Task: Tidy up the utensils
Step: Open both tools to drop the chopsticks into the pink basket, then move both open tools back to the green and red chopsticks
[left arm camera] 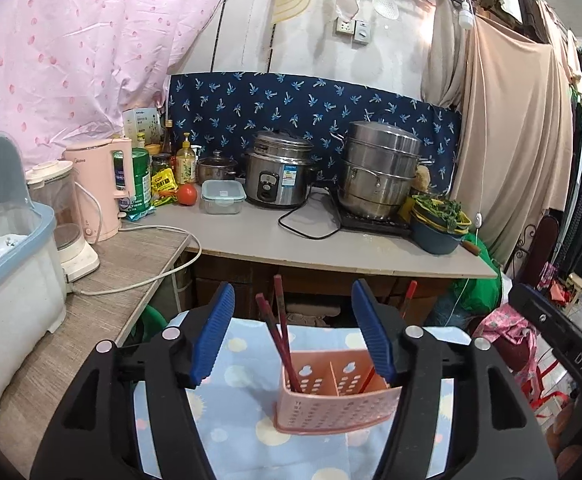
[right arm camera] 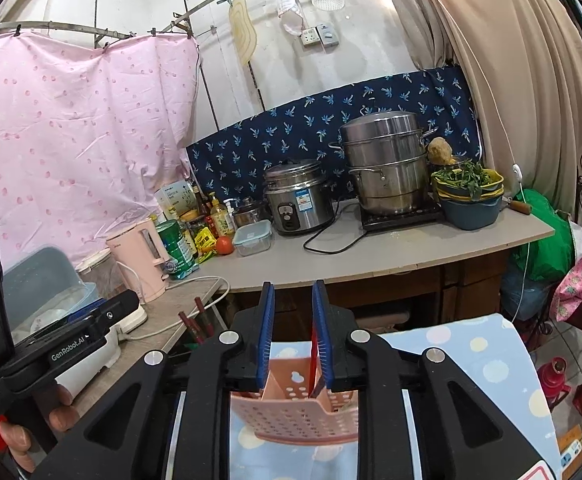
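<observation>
A pink perforated utensil holder (left arm camera: 333,398) with two compartments stands on a blue dotted cloth (left arm camera: 235,412). Dark red chopsticks (left arm camera: 277,330) lean in its left compartment; one red chopstick (left arm camera: 407,300) rises from the right compartment behind my finger. My left gripper (left arm camera: 293,332) is open and empty, hovering just above and behind the holder. In the right wrist view the holder (right arm camera: 303,412) sits below my right gripper (right arm camera: 293,332). Its jaws are partly open, with a red chopstick (right arm camera: 313,354) standing against the right pad; I cannot tell if it is held.
A grey counter (left arm camera: 291,236) behind carries a rice cooker (left arm camera: 281,174), a steel steamer pot (left arm camera: 379,172), a blue bowl of greens (left arm camera: 439,224), a clear container (left arm camera: 223,197), a tomato and bottles. A pink kettle (left arm camera: 99,188) and a dish box (left arm camera: 7,264) stand left.
</observation>
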Tool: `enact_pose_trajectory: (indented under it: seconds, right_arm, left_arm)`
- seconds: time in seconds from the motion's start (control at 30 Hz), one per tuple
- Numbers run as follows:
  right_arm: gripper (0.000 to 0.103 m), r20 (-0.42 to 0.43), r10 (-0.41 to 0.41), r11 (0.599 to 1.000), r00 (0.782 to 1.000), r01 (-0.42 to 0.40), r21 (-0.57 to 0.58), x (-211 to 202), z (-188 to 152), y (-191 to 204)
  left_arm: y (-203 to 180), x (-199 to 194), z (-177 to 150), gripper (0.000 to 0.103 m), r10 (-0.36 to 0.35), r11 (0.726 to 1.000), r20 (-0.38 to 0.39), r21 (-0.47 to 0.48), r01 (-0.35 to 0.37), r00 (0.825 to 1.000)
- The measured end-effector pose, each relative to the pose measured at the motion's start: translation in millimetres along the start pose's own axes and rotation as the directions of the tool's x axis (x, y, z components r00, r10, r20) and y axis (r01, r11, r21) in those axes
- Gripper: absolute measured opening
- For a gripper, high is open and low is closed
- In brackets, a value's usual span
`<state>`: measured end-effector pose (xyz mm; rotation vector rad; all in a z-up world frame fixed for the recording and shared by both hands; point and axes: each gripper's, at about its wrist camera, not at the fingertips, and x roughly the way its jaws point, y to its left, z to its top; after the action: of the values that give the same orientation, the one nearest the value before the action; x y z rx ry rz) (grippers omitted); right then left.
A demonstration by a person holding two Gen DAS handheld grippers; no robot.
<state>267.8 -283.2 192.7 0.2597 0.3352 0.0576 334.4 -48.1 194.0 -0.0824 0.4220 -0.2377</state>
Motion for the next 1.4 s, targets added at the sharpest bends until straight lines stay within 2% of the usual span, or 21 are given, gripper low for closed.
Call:
enact_pose_trajectory:
  seconds: [0.4, 0.67, 1.0, 1.2, 1.4]
  right_arm:
    - [0.021, -0.043, 0.023, 1.0, 0.999, -0.024, -0.004, -61.1, -36.6, 4.8]
    - [0.027, -0.114, 0.025, 1.0, 0.993, -0.027, -0.012, -105.6, -80.1, 9.7]
    - [0.027, -0.276, -0.03, 0.998, 0.961, 0.015, -0.059, -157.3, -183.0, 19.9]
    - [0.027, -0.341, -0.087, 0.988, 0.936, 0.038, -0.147, -177.8, -243.7, 35.4]
    - [0.027, -0.405, -0.089, 0.986, 0.91, 0.021, -0.168, -184.9, -292.7, 46.2]
  left_arm:
    - [0.0, -51.9, -36.4, 0.058, 0.05, 0.996, -0.043, 0.077, -0.047, 0.998]
    - [3.3, -84.5, -74.8, 0.058, 0.054, 0.993, -0.095, 0.109, -0.043, 0.994]
    - [24.6, -123.5, -156.1, 0.058, 0.093, 0.992, -0.199, 0.102, -0.073, 0.976]
    - [30.3, -138.7, -207.4, 0.058, 0.101, 0.993, -0.281, 0.093, -0.078, 0.954]
    - [22.7, -151.9, -252.1, 0.058, 0.093, 0.994, -0.335, 0.09, -0.067, 0.938]
